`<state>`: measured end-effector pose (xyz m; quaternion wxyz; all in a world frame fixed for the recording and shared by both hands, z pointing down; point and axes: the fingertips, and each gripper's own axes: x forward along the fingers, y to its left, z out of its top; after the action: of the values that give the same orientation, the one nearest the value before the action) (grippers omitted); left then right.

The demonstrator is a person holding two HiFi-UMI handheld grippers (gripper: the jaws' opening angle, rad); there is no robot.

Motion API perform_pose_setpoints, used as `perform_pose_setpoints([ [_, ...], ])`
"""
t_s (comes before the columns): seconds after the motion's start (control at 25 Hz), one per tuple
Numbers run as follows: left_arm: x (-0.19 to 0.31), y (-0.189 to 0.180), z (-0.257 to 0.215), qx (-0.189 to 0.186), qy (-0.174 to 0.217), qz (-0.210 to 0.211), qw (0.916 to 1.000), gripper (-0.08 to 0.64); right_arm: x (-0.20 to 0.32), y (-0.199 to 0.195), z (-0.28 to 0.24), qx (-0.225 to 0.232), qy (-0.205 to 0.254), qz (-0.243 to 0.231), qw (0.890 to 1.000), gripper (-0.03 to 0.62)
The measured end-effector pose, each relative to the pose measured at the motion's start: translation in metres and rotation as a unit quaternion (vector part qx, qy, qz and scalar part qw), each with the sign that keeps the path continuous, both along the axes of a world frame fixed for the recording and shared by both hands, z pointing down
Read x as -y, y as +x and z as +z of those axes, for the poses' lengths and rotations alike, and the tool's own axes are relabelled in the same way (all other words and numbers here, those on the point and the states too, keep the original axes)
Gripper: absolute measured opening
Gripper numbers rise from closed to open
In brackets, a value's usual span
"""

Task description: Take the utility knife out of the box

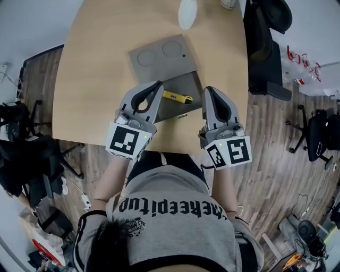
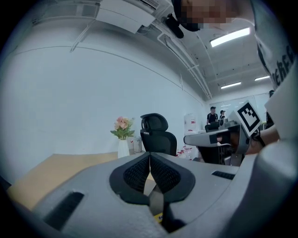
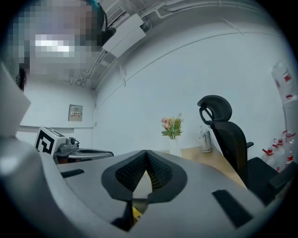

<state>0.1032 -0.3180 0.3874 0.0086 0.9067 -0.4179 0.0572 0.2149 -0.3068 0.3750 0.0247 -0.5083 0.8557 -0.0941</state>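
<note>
A grey box (image 1: pixel 187 85) lies open on the wooden table (image 1: pixel 95 79), its lid (image 1: pixel 159 56) folded back behind it. A yellow utility knife (image 1: pixel 177 96) lies across the box's tray. My left gripper (image 1: pixel 158 84) hovers over the box's left edge, shut and empty, its tips just left of the knife. My right gripper (image 1: pixel 207 89) hangs at the box's right edge, also shut with nothing in it. Both gripper views look level across the table. A sliver of the yellow knife (image 2: pixel 159 216) shows below the closed left pads, and the same knife (image 3: pixel 136 213) below the right ones.
A white vase (image 1: pixel 187 13) with flowers stands at the table's far edge beside a cup (image 1: pixel 228 2). A black office chair (image 1: pixel 265 48) sits at the table's right side. The table's near edge runs just under both grippers.
</note>
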Motion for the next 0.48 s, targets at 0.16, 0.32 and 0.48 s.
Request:
perform_pose_setpoints([
  [0.16, 0.003, 0.006, 0.023, 0.027, -0.031, 0.003, 0.9991, 0.018, 0.004, 0.002, 0.009, 0.005, -0.011, -0.008, 1.000, 0.006],
  [0.32, 0.005, 0.015, 0.044, 0.061, -0.029, 0.042, 0.9968, 0.018, 0.008, 0.002, 0.017, 0.012, -0.021, -0.015, 1.000, 0.006],
  [0.48, 0.005, 0.021, 0.069, 0.100, -0.051, 0.069, 0.9913, 0.018, 0.010, 0.003, 0.025, 0.016, -0.029, -0.019, 0.999, 0.006],
])
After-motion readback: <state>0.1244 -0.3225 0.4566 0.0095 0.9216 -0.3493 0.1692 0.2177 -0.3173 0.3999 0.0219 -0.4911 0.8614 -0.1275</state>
